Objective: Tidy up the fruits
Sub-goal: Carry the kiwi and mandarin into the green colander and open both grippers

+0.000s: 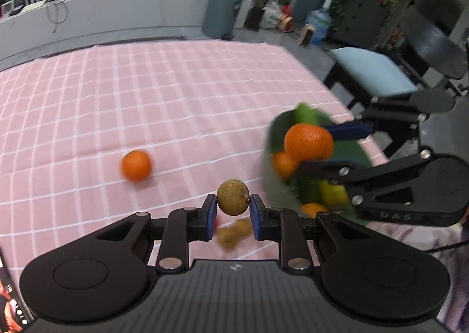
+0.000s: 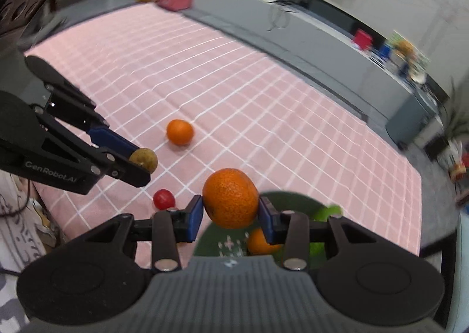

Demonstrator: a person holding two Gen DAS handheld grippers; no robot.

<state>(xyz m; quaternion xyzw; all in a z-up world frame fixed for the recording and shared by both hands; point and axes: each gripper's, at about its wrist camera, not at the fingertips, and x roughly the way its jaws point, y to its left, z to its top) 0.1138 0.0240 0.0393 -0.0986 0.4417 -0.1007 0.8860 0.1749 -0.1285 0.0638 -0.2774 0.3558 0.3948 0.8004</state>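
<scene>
Pink cloth, longan between left tongs

Dim indoor light, blurred fisheye edges

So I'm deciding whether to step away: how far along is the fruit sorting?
Partway. Done: several fruits lie in the green plate. In hand: left gripper holds a small brown fruit, right gripper a large orange. Left: a small orange and red fruit on the cloth.

Pink checked tablecloth: soft woven cloth, creased. Orange w/ dimpled, matt peel. Small brown fruit: rough, speckled.
</scene>
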